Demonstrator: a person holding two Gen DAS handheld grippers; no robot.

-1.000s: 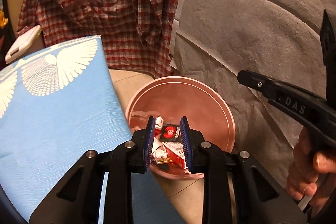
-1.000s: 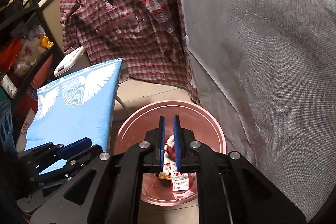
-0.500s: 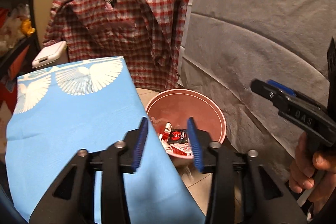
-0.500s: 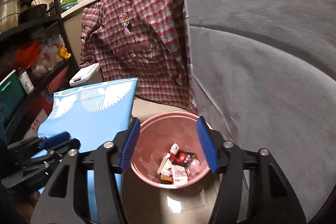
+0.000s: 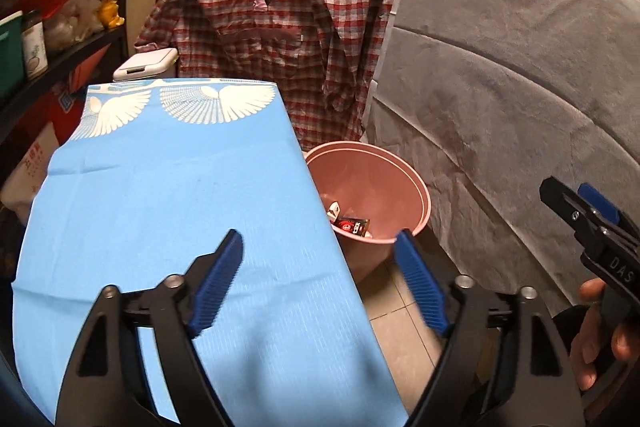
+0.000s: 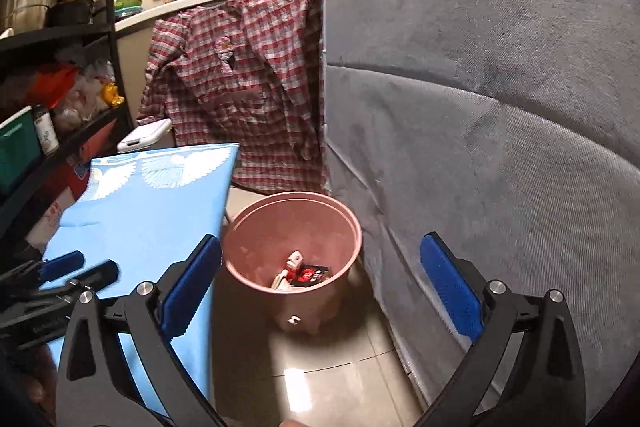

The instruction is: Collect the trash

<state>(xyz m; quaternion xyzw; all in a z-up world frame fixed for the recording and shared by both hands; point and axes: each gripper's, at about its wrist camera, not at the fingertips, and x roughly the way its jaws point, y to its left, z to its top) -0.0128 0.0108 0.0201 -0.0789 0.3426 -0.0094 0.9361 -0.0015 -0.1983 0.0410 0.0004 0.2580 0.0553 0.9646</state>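
Note:
A pink bin (image 5: 416,187) (image 6: 348,223) stands on the tiled floor between a blue-covered table and a grey sofa. Trash lies in its bottom: a black and red wrapper (image 5: 354,225) (image 6: 310,273) and white and red cartons (image 6: 290,263). My left gripper (image 5: 318,263) is open and empty, above the table's right edge and short of the bin. My right gripper (image 6: 320,265) is open wide and empty, above and in front of the bin. Each gripper shows in the other's view: the right one (image 5: 580,211), the left one (image 6: 68,271).
The blue tablecloth with white wing prints (image 5: 180,187) (image 6: 140,211) is at left. A red plaid shirt (image 5: 280,27) (image 6: 240,87) hangs behind the bin. The grey sofa (image 5: 500,87) (image 6: 480,107) fills the right. Black shelves with goods (image 6: 48,87) stand at far left.
Both grippers have drawn back and up from over the bin and opened wide. The bin now looks smaller and farther, and more of the table and room shows.

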